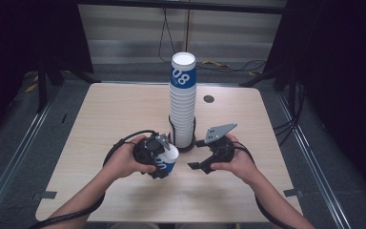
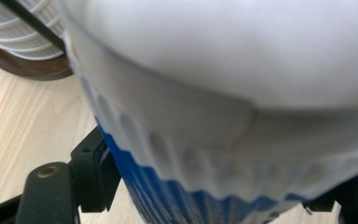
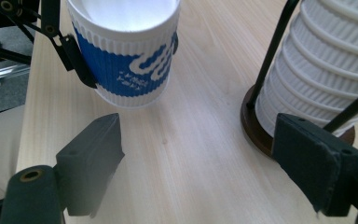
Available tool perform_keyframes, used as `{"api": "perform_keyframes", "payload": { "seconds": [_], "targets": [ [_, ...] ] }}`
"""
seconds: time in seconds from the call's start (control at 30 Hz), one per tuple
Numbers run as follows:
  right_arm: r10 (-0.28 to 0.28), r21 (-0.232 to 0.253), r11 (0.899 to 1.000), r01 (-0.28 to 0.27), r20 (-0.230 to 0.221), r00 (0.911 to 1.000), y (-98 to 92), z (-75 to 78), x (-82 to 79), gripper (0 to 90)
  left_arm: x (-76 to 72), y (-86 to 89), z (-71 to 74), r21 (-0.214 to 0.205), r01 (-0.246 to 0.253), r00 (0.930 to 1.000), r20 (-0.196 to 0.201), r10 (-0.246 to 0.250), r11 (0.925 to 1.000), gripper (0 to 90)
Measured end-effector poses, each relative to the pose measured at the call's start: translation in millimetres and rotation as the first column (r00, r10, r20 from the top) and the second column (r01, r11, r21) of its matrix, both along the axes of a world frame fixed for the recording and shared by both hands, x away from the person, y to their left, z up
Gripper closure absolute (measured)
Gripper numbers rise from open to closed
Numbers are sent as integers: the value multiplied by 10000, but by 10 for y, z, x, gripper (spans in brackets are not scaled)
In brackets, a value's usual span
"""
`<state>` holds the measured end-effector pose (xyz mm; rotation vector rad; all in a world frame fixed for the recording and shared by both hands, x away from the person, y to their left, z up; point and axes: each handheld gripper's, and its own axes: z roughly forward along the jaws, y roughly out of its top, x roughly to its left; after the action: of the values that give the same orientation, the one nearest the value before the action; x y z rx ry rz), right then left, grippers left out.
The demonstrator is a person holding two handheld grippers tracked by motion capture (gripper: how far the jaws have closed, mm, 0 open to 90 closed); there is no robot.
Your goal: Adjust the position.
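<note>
Here, left gripper [image 1: 159, 160] clamped on a blue-and-white cup [image 1: 167, 161], jaws pressing its ribbed sides, cup tilted and held just above the bench [image 1: 105, 119]. Right gripper [image 1: 208, 160] with jaws spread wide, nothing between them, hovering near the cup and beside the stack [image 1: 183, 100]. Stack upright in a dark wire holder [image 1: 187, 147] at bench centre, just behind both grippers. Small dark hole [image 1: 208, 99] farther back.

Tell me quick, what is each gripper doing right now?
Left gripper: shut on the cup, held just above the table.
Right gripper: open, holding nothing, beside the cup stack.
</note>
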<state>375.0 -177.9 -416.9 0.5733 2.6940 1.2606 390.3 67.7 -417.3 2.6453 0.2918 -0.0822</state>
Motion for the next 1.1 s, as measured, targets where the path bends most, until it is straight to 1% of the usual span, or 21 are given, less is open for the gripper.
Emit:
{"api": "perform_keyframes", "payload": {
  "seconds": [0.13, 0.17, 0.2, 0.27, 0.43, 0.47, 0.53, 0.57, 0.6, 0.63, 0.67, 0.7, 0.77, 0.8, 0.83, 0.9, 0.93, 0.97, 1.0, 1.07, 1.1],
  "targets": [
    [160, 62, 9999, -160, -48, 9999, 38, 6, -6, 155, -4, -32, -13, 134, 53, 10000, -5, -53, 9999, 230],
    [200, 75, 9998, -200, -47, 9998, 47, 11, -7, 155, 8, -37, -7, 315, 266, 9996, 80, -268, 9992, 230],
    [199, 91, 9998, -198, -54, 9998, 57, 15, -8, 155, -7, -52, -16, 217, 143, 9999, 2, -143, 9997, 230],
    [263, 162, 9995, -261, -107, 9996, 77, 20, -5, 155, -6, -75, -19, 373, 297, 9996, 16, -298, 9989, 230],
    [465, 251, 9986, -460, -178, 9988, 131, 28, -1, 159, 2, -132, -27, 537, 535, 9986, 28, -537, 9971, 230],
    [497, 225, 9985, -493, -183, 9986, 140, 29, -1, 160, -5, -147, -39, 471, 410, 9992, 8, -410, 9981, 230],
    [682, 170, 9975, -679, -176, 9975, 174, 30, -4, 160, 13, -165, -36, 543, 600, 9982, 5, -601, 9967, 230],
    [740, 168, 9971, -737, -182, 9971, 188, 32, -7, 160, 14, -172, -38, 594, 575, 9983, 61, -579, 9966, 230],
    [776, 119, 9969, -774, -189, 9968, 201, 36, -9, 161, 10, -181, -41, 547, 540, 9985, 13, -541, 9970, 230],
    [822, 117, 9966, -820, -171, 9965, 212, 38, -9, 161, 15, -192, -38, 616, 669, 9977, 21, -672, 9959, 230],
    [860, 95, 9963, -858, -181, 9961, 223, 43, -12, 161, 0, -204, -43, 551, 550, 9985, 11, -551, 9970, 230],
    [927, 113, 9957, -925, -191, 9955, 237, 46, -11, 162, 13, -212, -30, 642, 786, 9969, 46, -791, 9948, 230],
    [988, 57, 9951, -987, -194, 9949, 255, 60, -12, 163, -14, -227, -31, 564, 536, 9986, -41, -534, 9970, 230],
    [1024, 91, 9947, -1023, -205, 9945, 262, 63, -11, 164, 12, -236, -18, 674, 917, 9957, 63, -923, 9935, 230],
    [1108, 110, 9938, -1105, -215, 9936, 275, 70, -10, 165, 3, -242, -21, 635, 797, 9968, 36, -801, 9948, 230],
    [1153, 116, 9933, -1151, -194, 9931, 292, 79, -11, 171, -3, -257, -23, 592, 832, 9965, 21, -835, 9948, 230],
    [1179, 144, 9929, -1177, -194, 9928, 301, 81, -12, 172, -1, -261, -18, 702, 877, 9961, 61, -883, 9937, 230],
    [1216, 143, 9925, -1213, -210, 9924, 308, 82, -12, 174, -16, -267, -26, 608, 725, 9974, -28, -724, 9955, 230],
    [1242, 155, 9922, -1238, -217, 9920, 315, 81, -10, 177, -13, -271, -27, 667, 819, 9966, -23, -819, 9944, 230],
    [1306, 147, 9914, -1303, -234, 9912, 326, 81, -5, 179, -19, -277, -36, 648, 797, 9968, -27, -797, 9947, 230],
    [1343, 197, 9908, -1339, -233, 9907, 333, 78, 0, 180, -13, -279, -37, 702, 923, 9957, -50, -922, 9932, 230]
  ]
}}
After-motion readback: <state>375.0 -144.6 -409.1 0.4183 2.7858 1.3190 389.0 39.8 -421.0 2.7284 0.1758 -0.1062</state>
